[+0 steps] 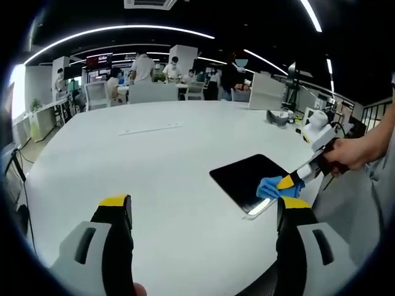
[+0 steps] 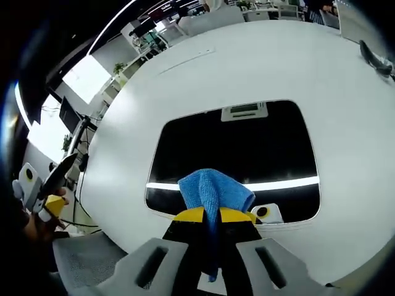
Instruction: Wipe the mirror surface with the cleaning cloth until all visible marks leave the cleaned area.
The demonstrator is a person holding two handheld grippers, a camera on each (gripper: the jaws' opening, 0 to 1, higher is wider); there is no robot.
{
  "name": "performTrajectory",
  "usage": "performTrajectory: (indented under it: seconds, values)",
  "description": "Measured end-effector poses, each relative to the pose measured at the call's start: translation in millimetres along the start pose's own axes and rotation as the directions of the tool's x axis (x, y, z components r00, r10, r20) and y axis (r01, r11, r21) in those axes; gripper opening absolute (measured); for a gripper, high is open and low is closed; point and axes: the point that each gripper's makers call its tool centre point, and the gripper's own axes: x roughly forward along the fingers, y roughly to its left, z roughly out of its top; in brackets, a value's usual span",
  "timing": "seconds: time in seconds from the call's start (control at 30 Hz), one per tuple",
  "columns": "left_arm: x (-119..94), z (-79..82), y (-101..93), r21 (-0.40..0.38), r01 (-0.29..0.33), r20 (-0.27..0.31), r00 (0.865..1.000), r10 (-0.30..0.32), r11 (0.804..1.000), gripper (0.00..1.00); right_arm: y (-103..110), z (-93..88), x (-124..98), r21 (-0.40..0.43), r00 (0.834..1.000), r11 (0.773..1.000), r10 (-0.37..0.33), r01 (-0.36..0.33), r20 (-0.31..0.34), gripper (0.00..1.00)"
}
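Note:
A dark rectangular mirror lies flat on the white table, reflecting ceiling lights. A blue cleaning cloth is pinched between the yellow-tipped jaws of my right gripper, and it rests on the mirror's near edge. My left gripper hangs open over bare table to the left of the mirror, with nothing between its fingers. In the right gripper view the left gripper shows at the far left, held by a hand.
The table's rounded edge runs close to the mirror. A thin strip lies on the far part of the table, small dark items at the far right. People and chairs stand behind. A person's hand holds the right gripper.

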Motion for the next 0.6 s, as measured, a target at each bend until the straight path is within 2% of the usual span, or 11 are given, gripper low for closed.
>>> performTrajectory:
  seconds: [0.6]
  values:
    - [-3,-1.9,1.7,-0.023,-0.009,0.006,1.000,0.009,1.000,0.97,-4,20.6,11,-0.028,1.000,1.000,-0.007,0.008,0.011,0.01]
